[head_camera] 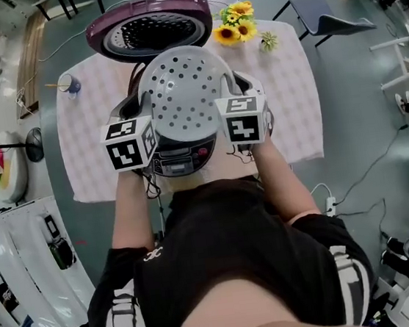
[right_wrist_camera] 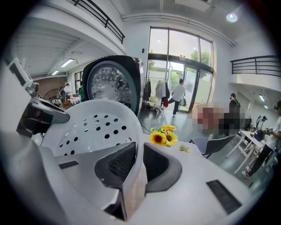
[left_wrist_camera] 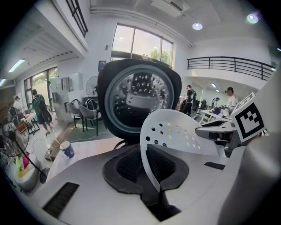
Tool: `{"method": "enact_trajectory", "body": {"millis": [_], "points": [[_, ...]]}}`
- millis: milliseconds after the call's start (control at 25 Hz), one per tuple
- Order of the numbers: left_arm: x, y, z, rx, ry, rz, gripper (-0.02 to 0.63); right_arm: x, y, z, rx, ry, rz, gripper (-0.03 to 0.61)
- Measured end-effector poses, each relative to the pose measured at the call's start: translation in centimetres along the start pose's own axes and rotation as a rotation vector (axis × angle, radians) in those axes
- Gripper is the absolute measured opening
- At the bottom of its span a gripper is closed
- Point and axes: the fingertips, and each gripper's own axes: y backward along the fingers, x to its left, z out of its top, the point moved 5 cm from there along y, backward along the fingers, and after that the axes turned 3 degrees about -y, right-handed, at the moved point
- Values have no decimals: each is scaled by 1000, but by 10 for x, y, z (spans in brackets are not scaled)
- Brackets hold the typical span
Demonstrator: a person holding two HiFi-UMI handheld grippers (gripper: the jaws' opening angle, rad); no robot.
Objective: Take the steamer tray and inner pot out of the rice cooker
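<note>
Steamer tray (head_camera: 182, 99), white and dotted with round holes, was held just over the rice cooker (head_camera: 182, 160), hiding most of the cooker's top, with the control panel showing below the tray's near edge. Left gripper (head_camera: 149, 123) was clamped on the tray's left rim, its dark pads nearly together with only that thin edge pinched between them. The right gripper (head_camera: 226, 112) pinched the opposite rim the same way. Behind the cooker's body its purple lid (head_camera: 149, 26) stood swung open. The cooker sat on a table (head_camera: 90, 136) under a pale checked cloth. Sunflowers (head_camera: 235, 23) stood just right of the lid, and a blue cup (head_camera: 71, 86) stood well to the cooker's left
</note>
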Motion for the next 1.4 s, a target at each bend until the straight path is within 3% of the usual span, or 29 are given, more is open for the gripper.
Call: {"method": "enact_trajectory", "body": {"millis": [680, 920, 1240, 1400], "points": [[-170, -58, 37, -24, -62, -103, 43, -172, 46, -45, 18, -71, -101, 56], [-214, -95, 38, -15, -87, -132, 44, -226, 31, -70, 61, -148, -61, 49], [-255, -162, 24, 28, -88, -137, 43, -283, -7, -105, 113, -188, -73, 46], [-263, -194, 11, 69, -109, -125, 43, -301, -33, -132, 162, -256, -23, 40]]}}
